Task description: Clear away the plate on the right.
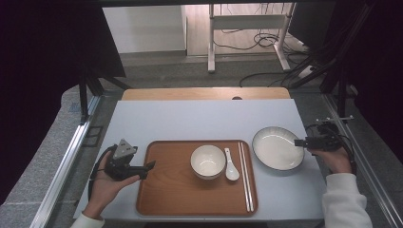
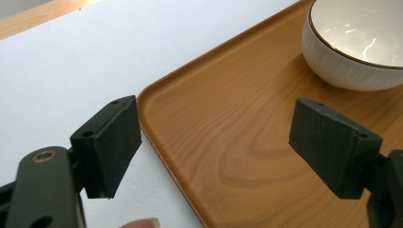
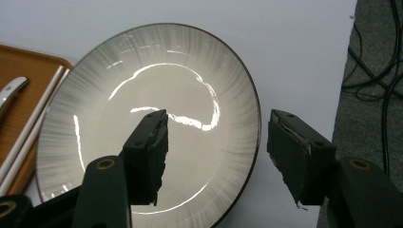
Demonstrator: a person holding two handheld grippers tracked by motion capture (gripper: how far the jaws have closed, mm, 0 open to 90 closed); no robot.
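Right gripper (image 3: 216, 142) has its jaws wide open straddling the near rim of the white plate (image 3: 142, 128), which sits on the bench just right of the wooden tray (image 1: 171, 190). Doesn't look like it's touching yet, hard to say. Left gripper (image 2: 214, 147) hovers open-jawed over the tray's left edge.

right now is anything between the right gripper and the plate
Nothing visible. The right gripper stands open at the plate's near rim, one jaw over the plate, the other over the white table beside it, with the rim in the gap.
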